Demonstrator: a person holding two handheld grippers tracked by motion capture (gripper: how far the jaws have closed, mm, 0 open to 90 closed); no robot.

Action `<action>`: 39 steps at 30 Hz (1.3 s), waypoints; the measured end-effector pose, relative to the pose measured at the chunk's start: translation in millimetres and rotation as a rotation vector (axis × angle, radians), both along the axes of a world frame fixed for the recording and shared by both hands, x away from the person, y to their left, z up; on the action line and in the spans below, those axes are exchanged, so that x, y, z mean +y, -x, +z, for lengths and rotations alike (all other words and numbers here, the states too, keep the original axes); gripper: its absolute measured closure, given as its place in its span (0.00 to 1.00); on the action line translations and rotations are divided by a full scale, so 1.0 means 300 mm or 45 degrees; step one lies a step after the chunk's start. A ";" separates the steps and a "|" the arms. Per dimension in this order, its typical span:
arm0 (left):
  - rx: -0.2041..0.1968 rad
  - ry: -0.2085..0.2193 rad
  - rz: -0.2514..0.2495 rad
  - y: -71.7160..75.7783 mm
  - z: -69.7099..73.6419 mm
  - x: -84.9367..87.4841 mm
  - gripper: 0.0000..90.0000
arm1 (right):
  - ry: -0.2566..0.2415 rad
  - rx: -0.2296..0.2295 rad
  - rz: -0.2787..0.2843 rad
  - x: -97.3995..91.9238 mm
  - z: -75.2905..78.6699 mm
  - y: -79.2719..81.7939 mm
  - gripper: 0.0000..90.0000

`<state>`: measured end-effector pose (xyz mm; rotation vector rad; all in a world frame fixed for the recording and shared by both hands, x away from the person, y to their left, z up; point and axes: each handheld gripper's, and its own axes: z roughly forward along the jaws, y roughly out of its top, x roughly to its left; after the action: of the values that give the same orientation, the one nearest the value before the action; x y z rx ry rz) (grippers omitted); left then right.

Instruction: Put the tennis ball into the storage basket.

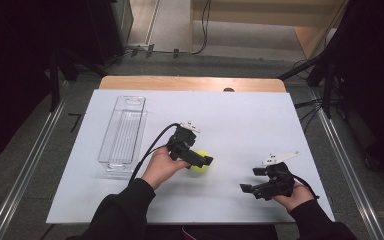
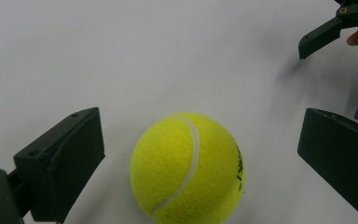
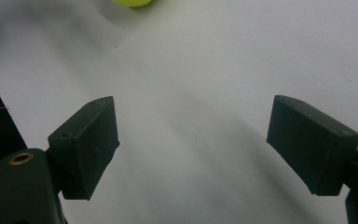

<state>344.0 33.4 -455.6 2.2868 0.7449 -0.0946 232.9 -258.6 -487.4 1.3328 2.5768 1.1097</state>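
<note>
A yellow tennis ball [image 1: 200, 168] lies on the white table top [image 1: 240, 115], near the middle. My left gripper [image 1: 203, 162] hovers over it, open. In the left gripper view the ball [image 2: 189, 168] sits between the two wide-apart jaws of that gripper [image 2: 200, 135], with a gap on each side. My right gripper [image 1: 251, 179] is open at the front right, pointing left toward the ball, with nothing between its fingers. The right gripper view shows that gripper [image 3: 191, 112] over bare table, and the ball's edge [image 3: 133, 2] at the top.
A long clear plastic bin [image 1: 122, 131] stands empty at the left of the table. The other gripper's jaw tip [image 2: 324, 33] shows at the upper right of the left gripper view. Dark stands and cables surround the table.
</note>
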 end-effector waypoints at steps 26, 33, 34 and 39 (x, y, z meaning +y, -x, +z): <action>0.013 -0.139 -0.063 0.040 -0.091 -0.026 0.04 | 0.001 -0.001 -0.001 -0.003 0.003 0.003 0.16; -0.073 -0.164 -0.054 0.050 -0.113 -0.018 0.16 | 0.000 -0.004 0.003 -0.002 0.003 0.003 0.16; -0.080 -0.166 -0.049 0.052 -0.114 -0.018 0.17 | -0.001 -0.003 0.004 -0.002 0.003 0.003 0.16; -0.115 -0.173 -0.039 0.050 -0.115 -0.009 0.28 | -0.002 -0.003 0.001 -0.004 0.004 0.003 0.16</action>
<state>328.9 30.7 -490.0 2.4144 0.6882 0.0466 232.0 -259.7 -486.3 1.3306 2.5756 1.1124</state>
